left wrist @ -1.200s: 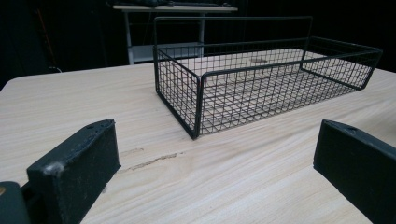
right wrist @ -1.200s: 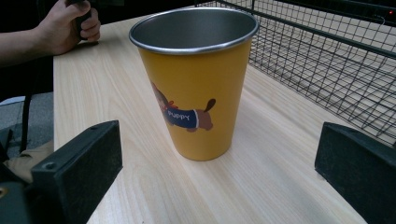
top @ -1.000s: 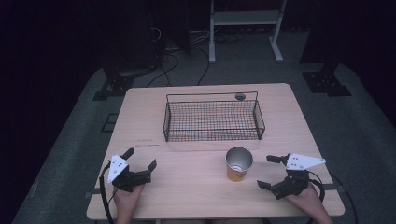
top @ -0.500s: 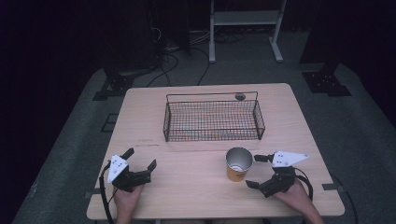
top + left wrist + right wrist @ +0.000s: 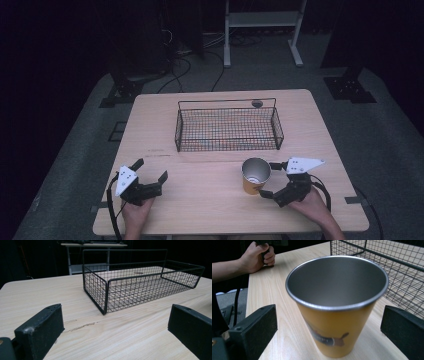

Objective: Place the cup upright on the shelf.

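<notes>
The cup (image 5: 255, 175) is seen standing upright on the table (image 5: 210, 210), lower right of centre in the high view, just below the near edge of the basket (image 5: 228, 129) but apart from it. Its long axis is vertical, the open steel mouth up and the orange wall tapering to the base.

The right gripper (image 5: 270, 178) is found immediately to the right of the cup in the high view, its jaws spread wide and pointed left at the cup. In the right gripper view the cup (image 5: 336, 305) fills the middle of the frame, with one black jaw at lower left and the other at lower right, each clear of the wall; nothing is gripped. The cup thus lies straight ahead between the open jaws, and the jaws stand across its vertical axis, so a closing move would be judged to meet the wall on opposite sides.

The left gripper (image 5: 150, 176) is held at the lower left of the high view, well apart from the cup, its jaws also open and empty; in the left gripper view the basket (image 5: 140, 282) is seen ahead of it. The right hand (image 5: 310, 206) is plainly the nearer to the cup.
</notes>
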A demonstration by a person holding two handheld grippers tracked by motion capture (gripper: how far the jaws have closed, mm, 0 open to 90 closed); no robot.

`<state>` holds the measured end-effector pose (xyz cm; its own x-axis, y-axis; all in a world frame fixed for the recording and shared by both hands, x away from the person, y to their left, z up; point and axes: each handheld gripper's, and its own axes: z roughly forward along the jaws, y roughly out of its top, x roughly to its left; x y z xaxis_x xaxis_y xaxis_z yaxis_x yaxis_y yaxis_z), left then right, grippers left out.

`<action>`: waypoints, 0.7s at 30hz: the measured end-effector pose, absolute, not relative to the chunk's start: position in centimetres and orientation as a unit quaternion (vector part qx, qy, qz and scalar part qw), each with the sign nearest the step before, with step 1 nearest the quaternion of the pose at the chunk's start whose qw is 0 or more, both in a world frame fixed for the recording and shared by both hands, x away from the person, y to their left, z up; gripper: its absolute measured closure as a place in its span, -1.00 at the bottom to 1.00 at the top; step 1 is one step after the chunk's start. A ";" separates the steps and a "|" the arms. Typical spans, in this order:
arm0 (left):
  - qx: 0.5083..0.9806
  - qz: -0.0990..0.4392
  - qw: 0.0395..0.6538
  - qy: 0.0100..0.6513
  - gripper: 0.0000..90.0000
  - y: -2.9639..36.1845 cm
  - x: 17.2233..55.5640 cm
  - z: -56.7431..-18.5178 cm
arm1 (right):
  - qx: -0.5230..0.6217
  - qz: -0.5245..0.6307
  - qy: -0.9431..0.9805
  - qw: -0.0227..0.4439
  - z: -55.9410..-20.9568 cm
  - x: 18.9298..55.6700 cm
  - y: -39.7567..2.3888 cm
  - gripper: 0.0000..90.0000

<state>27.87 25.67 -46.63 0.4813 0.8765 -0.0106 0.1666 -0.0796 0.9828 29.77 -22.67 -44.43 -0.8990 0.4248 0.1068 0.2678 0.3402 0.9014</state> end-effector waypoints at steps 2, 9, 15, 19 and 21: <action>0.660 0.321 0.553 0.395 -1.00 25.7 27.9 -46.6 | 0.211 0.532 0.817 0.075 -44.4 30.0 -22.3 -1.00; 0.661 0.322 0.552 0.394 -1.00 25.7 27.9 -46.6 | 0.206 0.529 0.820 0.073 -44.1 30.4 -21.6 -1.00; 0.662 0.322 0.551 0.393 -1.00 25.6 27.9 -46.6 | 0.200 0.525 0.824 0.072 -44.1 30.9 -20.8 -1.00; 0.662 0.322 0.551 0.393 -1.00 25.6 27.9 -46.6 | 0.197 0.520 0.828 0.069 -44.3 31.1 -20.2 -1.00; 0.662 0.322 0.551 0.393 -1.00 25.6 27.9 -46.6 | 0.197 0.521 0.827 0.068 -44.4 31.1 -20.2 -1.00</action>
